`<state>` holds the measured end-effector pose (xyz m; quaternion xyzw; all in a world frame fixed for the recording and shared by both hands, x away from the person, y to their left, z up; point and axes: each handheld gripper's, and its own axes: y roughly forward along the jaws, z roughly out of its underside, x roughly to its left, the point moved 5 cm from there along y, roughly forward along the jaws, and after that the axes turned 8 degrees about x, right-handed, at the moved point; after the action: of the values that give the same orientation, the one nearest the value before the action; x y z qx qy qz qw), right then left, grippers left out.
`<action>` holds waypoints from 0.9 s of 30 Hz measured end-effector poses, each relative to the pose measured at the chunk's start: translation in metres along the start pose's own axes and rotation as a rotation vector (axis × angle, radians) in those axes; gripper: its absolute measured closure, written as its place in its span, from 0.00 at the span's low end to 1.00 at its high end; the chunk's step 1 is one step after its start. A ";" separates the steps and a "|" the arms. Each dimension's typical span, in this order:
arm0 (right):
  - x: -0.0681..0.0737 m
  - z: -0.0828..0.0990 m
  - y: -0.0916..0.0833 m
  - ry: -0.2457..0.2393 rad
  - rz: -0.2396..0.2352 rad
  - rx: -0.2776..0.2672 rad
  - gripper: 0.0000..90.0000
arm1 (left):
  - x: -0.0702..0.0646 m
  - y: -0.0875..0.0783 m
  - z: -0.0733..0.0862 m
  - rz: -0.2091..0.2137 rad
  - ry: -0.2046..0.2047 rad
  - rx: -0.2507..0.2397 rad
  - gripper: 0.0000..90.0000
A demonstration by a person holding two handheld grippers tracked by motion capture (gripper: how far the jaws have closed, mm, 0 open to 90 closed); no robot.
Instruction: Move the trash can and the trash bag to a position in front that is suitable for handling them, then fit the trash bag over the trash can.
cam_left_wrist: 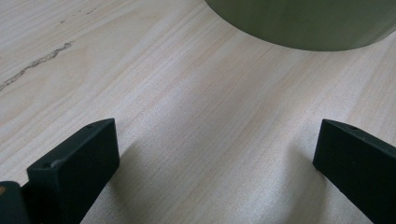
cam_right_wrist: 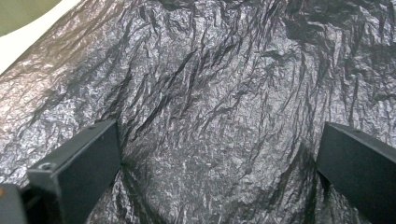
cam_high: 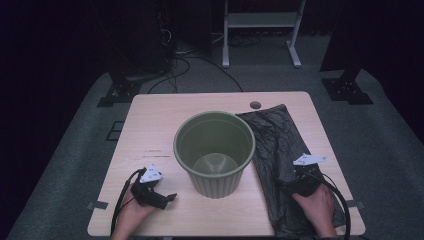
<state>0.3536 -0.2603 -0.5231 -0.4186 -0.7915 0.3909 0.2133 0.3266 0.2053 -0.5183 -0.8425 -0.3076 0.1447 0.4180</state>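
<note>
Your hands come in from the bottom edge of the high view, one on each hand-held gripper. Your left hand-held gripper (cam_high: 167, 199) rests low over bare tabletop (cam_high: 150, 125) at the near left, its jaws spread wide with nothing between them; in the left gripper view they frame pale wood grain, with the bin's (cam_left_wrist: 308, 23) green wall curving just ahead. Your right hand-held gripper (cam_high: 295, 172) sits on the bag (cam_high: 280, 145) at the near right, jaws also wide apart and closed on nothing, with crinkled black plastic (cam_right_wrist: 219, 107) lying between and beneath them.

That tabletop is light wood with rounded corners, a small round hole (cam_high: 255, 105) near its far edge and a faint dark scuff (cam_high: 152, 152) left of the bin. It stands on grey carpet (cam_high: 75, 150) in a dark room, with cables (cam_high: 185, 67) and a white frame (cam_high: 260, 30) on the floor beyond.

Your bag lies flat and wrinkled along the right side, its long axis running from the far edge towards you, slanting slightly rightward as it nears you. Its far end touches or nearly touches the bin's rim.

Upright at the centre stands the green bin (cam_high: 215, 150), mouth open upward; its inside shows only its own bare floor.
</note>
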 end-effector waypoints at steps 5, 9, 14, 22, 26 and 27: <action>-0.002 -0.001 -0.004 -0.015 0.023 0.013 0.00 | 0.000 0.000 0.000 0.000 0.000 0.000 0.00; -0.006 -0.003 -0.013 -0.005 0.026 -0.011 0.00 | 0.000 0.000 0.000 0.000 0.001 0.000 0.00; -0.019 -0.005 -0.024 0.021 0.043 -0.033 0.00 | 0.000 0.000 0.000 0.001 0.001 0.000 0.00; -0.048 -0.002 -0.029 0.079 0.068 -0.018 0.00 | 0.000 0.000 0.000 0.001 0.001 0.000 0.00; -0.061 -0.001 -0.023 0.108 0.079 -0.001 0.00 | 0.000 0.000 0.000 0.000 0.001 0.000 0.00; -0.062 -0.001 -0.021 0.110 0.078 0.002 0.00 | 0.000 0.000 0.000 0.001 0.000 0.000 0.00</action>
<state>0.3783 -0.3189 -0.5067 -0.4699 -0.7611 0.3762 0.2416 0.3268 0.2052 -0.5183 -0.8426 -0.3074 0.1446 0.4179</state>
